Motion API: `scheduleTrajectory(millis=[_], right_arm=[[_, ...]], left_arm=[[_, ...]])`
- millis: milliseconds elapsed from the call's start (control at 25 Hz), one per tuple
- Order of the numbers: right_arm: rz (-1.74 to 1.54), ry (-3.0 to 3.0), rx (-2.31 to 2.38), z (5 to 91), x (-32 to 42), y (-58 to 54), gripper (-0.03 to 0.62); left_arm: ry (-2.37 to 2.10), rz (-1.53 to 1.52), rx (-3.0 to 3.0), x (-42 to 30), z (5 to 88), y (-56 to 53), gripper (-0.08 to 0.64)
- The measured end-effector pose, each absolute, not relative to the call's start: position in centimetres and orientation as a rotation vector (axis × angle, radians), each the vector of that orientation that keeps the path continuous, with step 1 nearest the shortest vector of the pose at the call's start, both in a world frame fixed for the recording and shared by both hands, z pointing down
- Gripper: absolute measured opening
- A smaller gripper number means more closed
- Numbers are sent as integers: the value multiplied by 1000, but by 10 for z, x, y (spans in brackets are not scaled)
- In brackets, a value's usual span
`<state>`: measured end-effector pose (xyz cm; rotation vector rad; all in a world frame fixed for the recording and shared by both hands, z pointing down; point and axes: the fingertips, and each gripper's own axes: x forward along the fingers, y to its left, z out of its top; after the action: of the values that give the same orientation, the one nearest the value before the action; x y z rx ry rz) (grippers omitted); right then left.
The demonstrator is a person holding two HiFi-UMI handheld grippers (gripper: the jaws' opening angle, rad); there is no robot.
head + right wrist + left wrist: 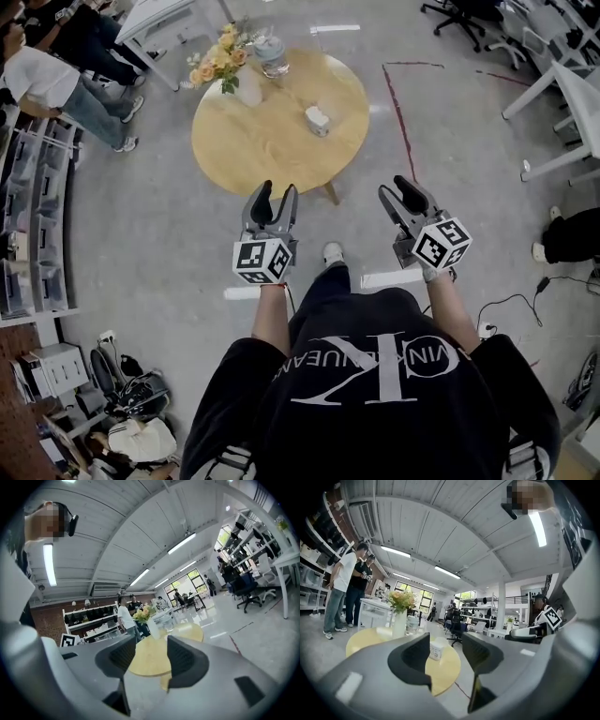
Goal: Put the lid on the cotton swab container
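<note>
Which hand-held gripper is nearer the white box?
Left. Left hand-held gripper faces the white box from short of it; right hand-held gripper sits farther, to its right.

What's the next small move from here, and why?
Probably bring both grippers forward to the round table. The left gripper and right gripper are both open and empty. Both hang over the floor short of the table's near edge, so neither the small white box nor the clear jar looks within reach yet.
</note>
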<state>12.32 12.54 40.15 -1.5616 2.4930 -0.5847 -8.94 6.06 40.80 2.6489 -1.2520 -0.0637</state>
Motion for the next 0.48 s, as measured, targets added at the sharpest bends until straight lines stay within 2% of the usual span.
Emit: scheduleTrajectory(millis=[480], right_arm=[[-669, 2493, -1584, 419, 121, 34, 176]], left_arm=[[-1164, -10, 2676, -74, 427, -29, 201]])
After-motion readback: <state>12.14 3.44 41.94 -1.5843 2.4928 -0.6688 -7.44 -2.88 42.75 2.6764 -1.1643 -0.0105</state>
